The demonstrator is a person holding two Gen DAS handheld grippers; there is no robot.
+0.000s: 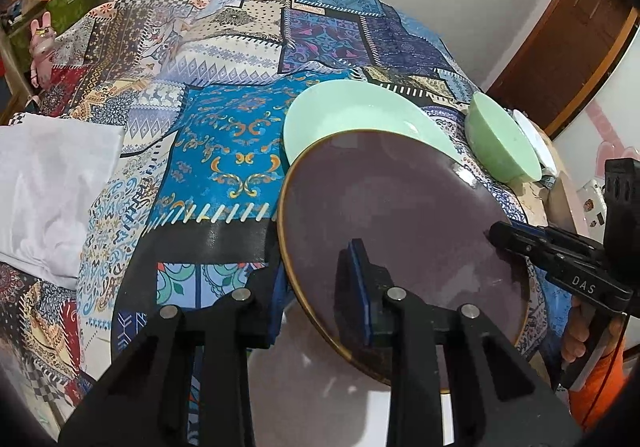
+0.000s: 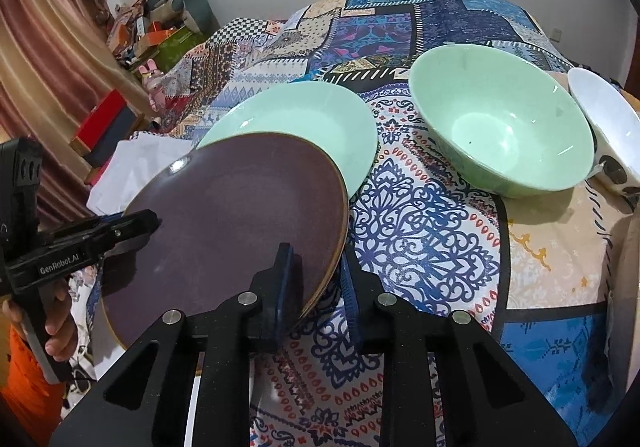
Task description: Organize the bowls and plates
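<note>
Grippers, the left gripper (image 1: 320,279) and right gripper (image 2: 320,279), each pinch opposite rims of the round dark purple glazed plate (image 1: 400,215), held tilted over the desk's near edge, overlapping the mint-green plate (image 2: 312,115).

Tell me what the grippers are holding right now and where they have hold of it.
Both hold the purple plate by its rim: left gripper and right gripper on opposite edges.
</note>
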